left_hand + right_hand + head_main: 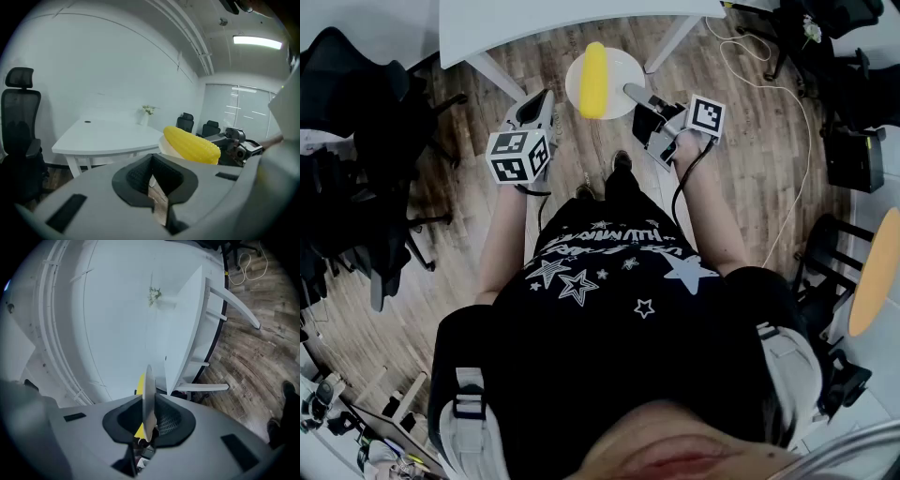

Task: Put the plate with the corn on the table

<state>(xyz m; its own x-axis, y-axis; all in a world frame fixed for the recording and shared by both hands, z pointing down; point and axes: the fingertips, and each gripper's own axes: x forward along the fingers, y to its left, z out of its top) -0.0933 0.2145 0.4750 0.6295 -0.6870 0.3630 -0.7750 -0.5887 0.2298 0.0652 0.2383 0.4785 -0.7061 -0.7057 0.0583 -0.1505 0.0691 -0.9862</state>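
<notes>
Above the wooden floor (750, 141), just short of the white tabletop (534, 23), holds a white plate (623, 67) level in the air with the right tool (634, 94). Clamps that tool's jaws, nearly closed, on the part of the rim nearest the person, the thin edge pinched between them. Shows the plate (149, 394) edge-on in the right gripper view, standing upright between the jaws of the right tool (149, 427), with a strip of yellow corn (139, 430) just behind it. Carries the corn (594, 80) lying lengthwise across the plate's middle, one end toward the tabletop. Has not yet set the plate down: only floor beneath it. Holds the left tool (536, 105) beside the plate on its left, near but apart from it, tipped slightly downward. Has that tool's jaws drawn together on nothing, with only a thin slit of floor showing between the pads (136, 176). Looks past them in the left gripper view to the corn (191, 144) on the plate (166, 147), the right tool (220, 139) at its far side, the tabletop (108, 136) behind, and a black office chair (18, 126) by the wall at the left.
</notes>
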